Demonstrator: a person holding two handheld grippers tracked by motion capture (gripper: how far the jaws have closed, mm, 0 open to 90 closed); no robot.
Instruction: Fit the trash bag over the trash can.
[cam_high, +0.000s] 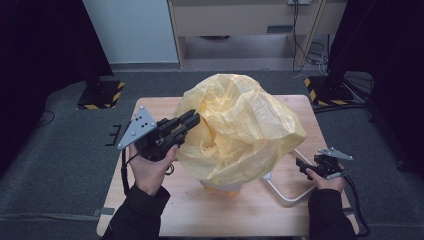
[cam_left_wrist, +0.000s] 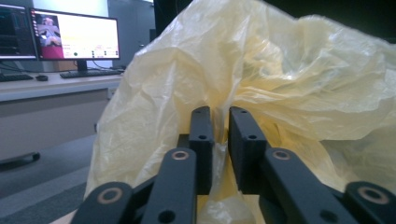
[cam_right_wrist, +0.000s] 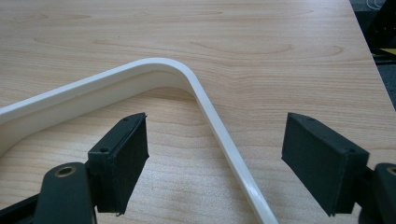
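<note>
A big crumpled yellow plastic bag (cam_high: 240, 130) billows over the middle of the wooden table (cam_high: 200, 210). Under its lower edge shows a white base (cam_high: 220, 187); I cannot tell what it belongs to. My left gripper (cam_high: 192, 119) is at the bag's left side. In the left gripper view, that gripper (cam_left_wrist: 220, 116) is shut on a fold of the bag (cam_left_wrist: 289, 70). My right gripper (cam_high: 299, 164) rests low at the table's right. It is open (cam_right_wrist: 217, 128) and straddles a white curved bar (cam_right_wrist: 154, 70) lying on the wood. This bar (cam_high: 287, 199) loops out from under the bag.
Two black stands with yellow-and-black striped bases sit on the floor beyond the table's far corners (cam_high: 102, 95) (cam_high: 327, 92). A desk with lit monitors (cam_left_wrist: 74, 35) stands off to one side. The table's right edge (cam_right_wrist: 373, 60) is close to my right gripper.
</note>
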